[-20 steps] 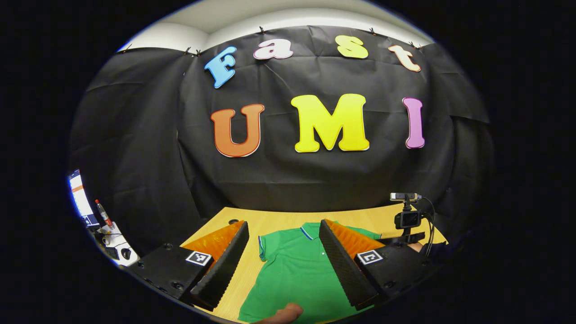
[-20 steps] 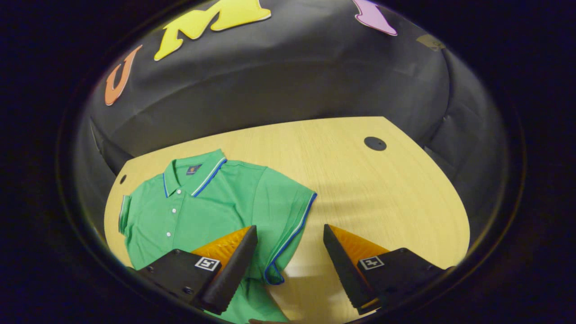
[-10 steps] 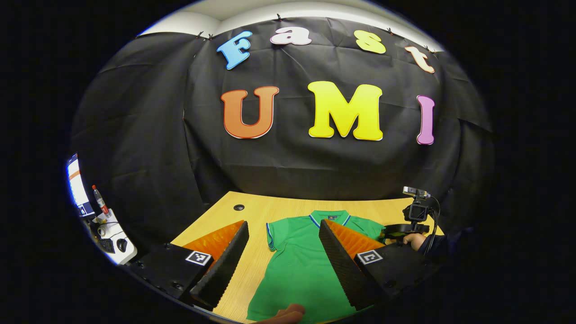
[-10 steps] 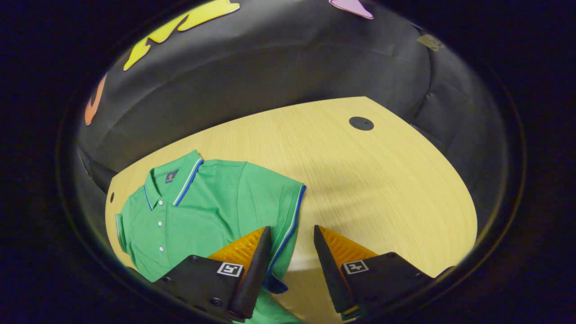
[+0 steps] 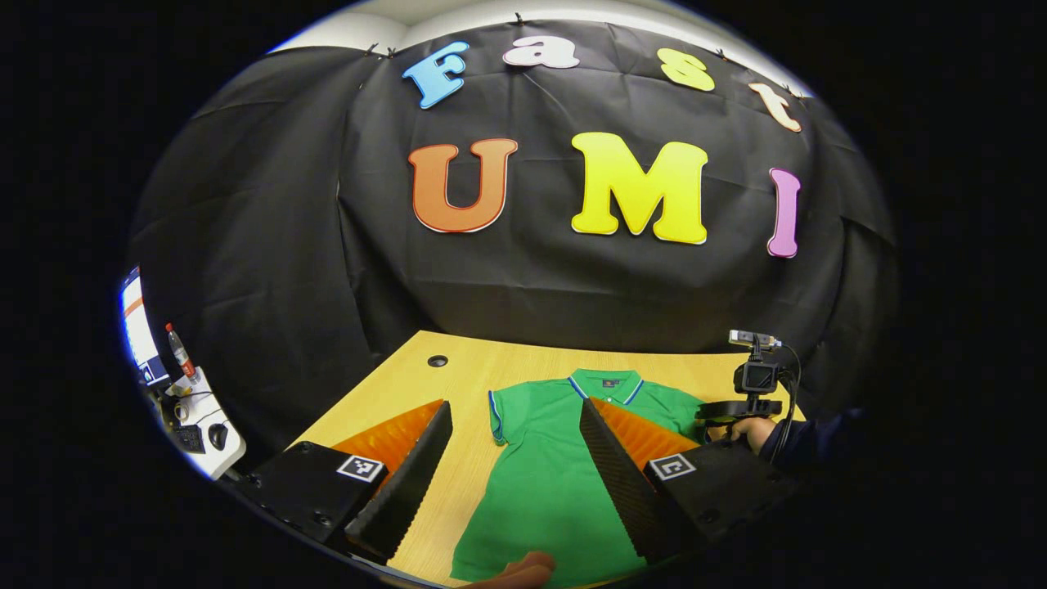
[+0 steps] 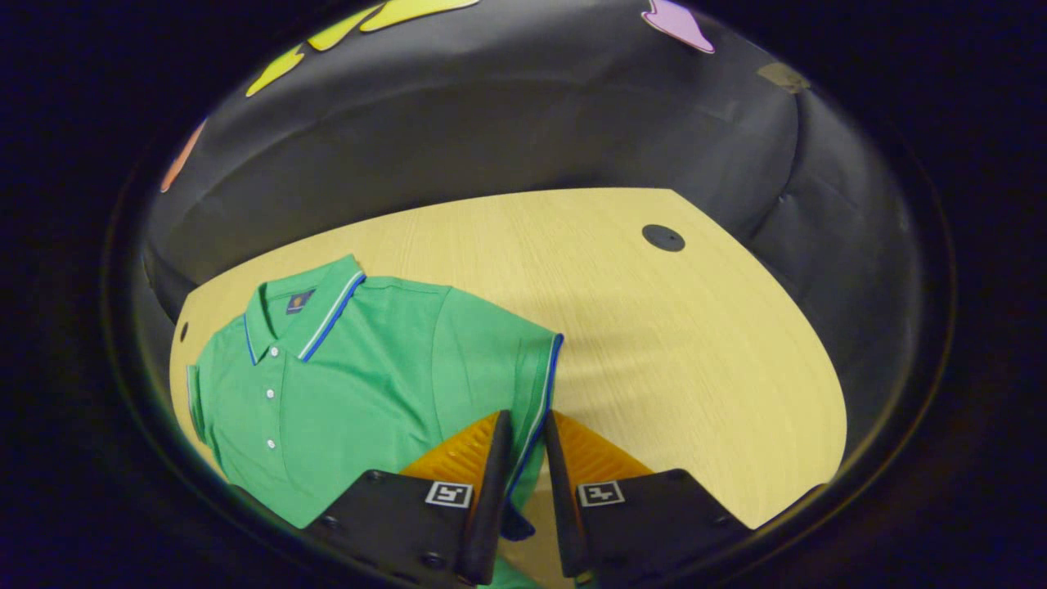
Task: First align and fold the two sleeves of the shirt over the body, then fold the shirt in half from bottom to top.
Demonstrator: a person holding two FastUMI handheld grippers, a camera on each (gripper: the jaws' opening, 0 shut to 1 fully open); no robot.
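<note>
A green polo shirt (image 6: 352, 384) lies flat, collar away from me, on the wooden table (image 6: 671, 343). My right gripper (image 6: 527, 419) is at the right sleeve (image 6: 491, 360). Its fingers straddle the blue-trimmed hem with only a narrow gap left, and the trim shows between them. In the left gripper view the shirt (image 5: 548, 483) lies below and ahead of my left gripper (image 5: 515, 405), which hangs wide open over the left half of the body, holding nothing. The other gripper's camera (image 5: 757, 378) and the hand (image 5: 748, 429) that holds it sit at the shirt's far right sleeve.
The table has a round cable hole (image 6: 662, 237) at the back right and another (image 5: 438, 361) at the back left. Black cloth walls close in behind. A small white side table (image 5: 196, 425) with clutter stands far left. A fingertip (image 5: 519, 568) shows at the bottom edge.
The right gripper's fingers have closed in from wide apart to a narrow gap around the sleeve hem. The left gripper has drifted back and tilted down a little, staying open.
</note>
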